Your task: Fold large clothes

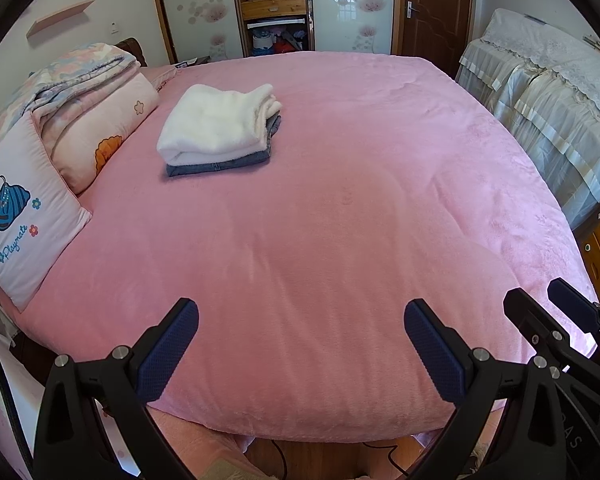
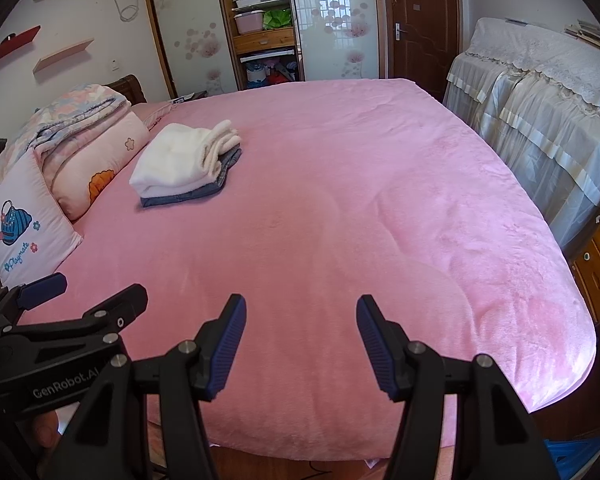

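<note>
Your left gripper (image 1: 301, 344) and right gripper (image 2: 301, 346): fingers spread, empty, at bed (image 1: 340, 208) foot. Folded white garment (image 1: 216, 122) atop folded jeans (image 1: 220, 166) near pillows. You risk toppling stack by careless reach.

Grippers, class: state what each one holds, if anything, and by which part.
Nothing is held. The left gripper and right gripper are both open above the pink bed cover.
</note>
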`<state>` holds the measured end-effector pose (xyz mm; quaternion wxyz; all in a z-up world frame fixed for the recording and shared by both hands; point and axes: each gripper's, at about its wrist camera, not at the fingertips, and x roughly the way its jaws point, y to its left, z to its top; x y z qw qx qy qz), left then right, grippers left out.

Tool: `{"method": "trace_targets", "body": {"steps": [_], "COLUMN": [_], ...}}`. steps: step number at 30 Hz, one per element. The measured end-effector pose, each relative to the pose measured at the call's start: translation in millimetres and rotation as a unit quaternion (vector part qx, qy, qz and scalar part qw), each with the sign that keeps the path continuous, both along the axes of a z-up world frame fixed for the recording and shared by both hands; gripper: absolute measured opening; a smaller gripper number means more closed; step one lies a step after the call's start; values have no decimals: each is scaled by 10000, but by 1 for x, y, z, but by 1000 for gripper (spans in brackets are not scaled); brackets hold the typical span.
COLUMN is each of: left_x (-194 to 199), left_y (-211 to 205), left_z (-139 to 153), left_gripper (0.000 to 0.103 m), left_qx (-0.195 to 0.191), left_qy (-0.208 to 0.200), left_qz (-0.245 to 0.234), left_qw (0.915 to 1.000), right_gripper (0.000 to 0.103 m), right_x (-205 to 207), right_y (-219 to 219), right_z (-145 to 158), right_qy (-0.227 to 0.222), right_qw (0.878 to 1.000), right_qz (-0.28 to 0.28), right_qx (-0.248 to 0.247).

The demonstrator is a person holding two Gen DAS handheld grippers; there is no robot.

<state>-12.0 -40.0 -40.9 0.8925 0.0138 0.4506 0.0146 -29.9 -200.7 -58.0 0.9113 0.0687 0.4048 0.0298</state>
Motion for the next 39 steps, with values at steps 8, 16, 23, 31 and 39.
{"method": "trace_targets", "body": {"steps": [8, 16, 23, 31, 39], "left_x": [1, 4, 6, 8, 9], "left_y": [0, -1, -3, -5, -5], "left_z": [-1, -3, -5, -6, -7], "left_gripper": [102, 101, 101, 101, 101], "left_qx": [-4, 2, 14, 18, 23], "left_qy": [5, 6, 19, 50, 69], "left_qz": [-17, -42, -73, -79, -83], "left_qw": [10000, 10000, 10000, 10000, 9999], "right_gripper": [58, 58, 58, 58, 58], "right_x": [0, -1, -1, -1, -1], "right_y": [-1, -3, -6, -6, -7], "right_z": [0, 0, 1, 1, 0], "right_qy": [0, -2, 15, 20, 33], "right_qw": [10000, 10000, 10000, 10000, 10000], "right_qz": [-6, -4, -20, -17, -23], "right_qx": [-18, -17, -6, -12, -9]}}
